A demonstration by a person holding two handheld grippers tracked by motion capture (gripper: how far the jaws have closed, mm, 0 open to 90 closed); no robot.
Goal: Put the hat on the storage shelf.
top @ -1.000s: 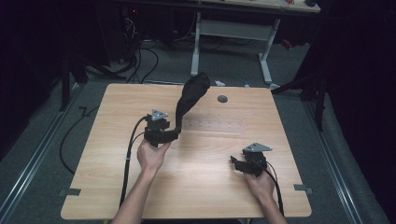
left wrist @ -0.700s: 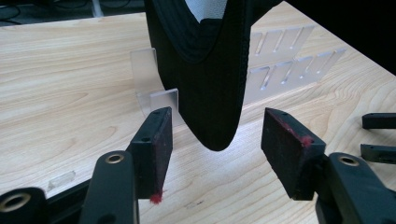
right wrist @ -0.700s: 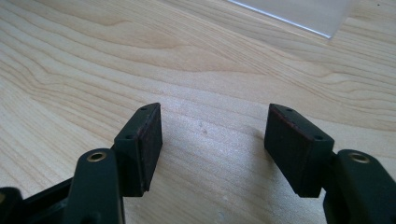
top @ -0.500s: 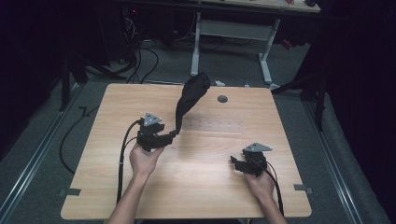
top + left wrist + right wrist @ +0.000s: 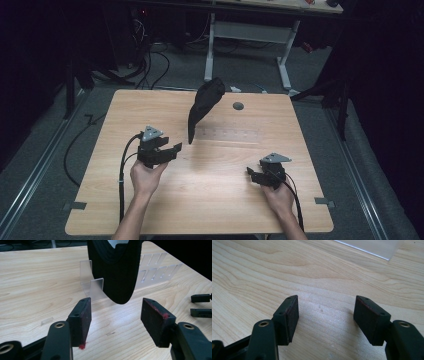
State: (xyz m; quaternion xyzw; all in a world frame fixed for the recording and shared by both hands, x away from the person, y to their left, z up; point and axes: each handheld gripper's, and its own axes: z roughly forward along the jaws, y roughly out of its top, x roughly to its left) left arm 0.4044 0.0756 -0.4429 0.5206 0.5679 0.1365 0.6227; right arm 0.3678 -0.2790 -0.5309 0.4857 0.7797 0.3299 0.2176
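Note:
A black cap (image 5: 205, 102) hangs upright on a clear plastic stand (image 5: 96, 287) near the middle of the wooden table (image 5: 125, 115). In the left gripper view the cap (image 5: 117, 272) fills the space just beyond the jaws. My left gripper (image 5: 172, 150) sits to the left of the cap, a short way from its lower tip, and is open with nothing between its pads (image 5: 81, 317). My right gripper (image 5: 251, 175) rests low near the table's front right. In the right gripper view it (image 5: 327, 310) is open over bare wood.
A clear slotted rack (image 5: 232, 135) lies flat on the table right of the cap. A small dark round disc (image 5: 238, 106) sits near the far edge. The right gripper's jaw tips (image 5: 201, 305) show at the right edge of the left gripper view. Cables and desk legs stand beyond the table.
My left gripper has drawn back from the cap's lower tip, to the left and toward the person. The cap stays on its stand. The right gripper has not moved.

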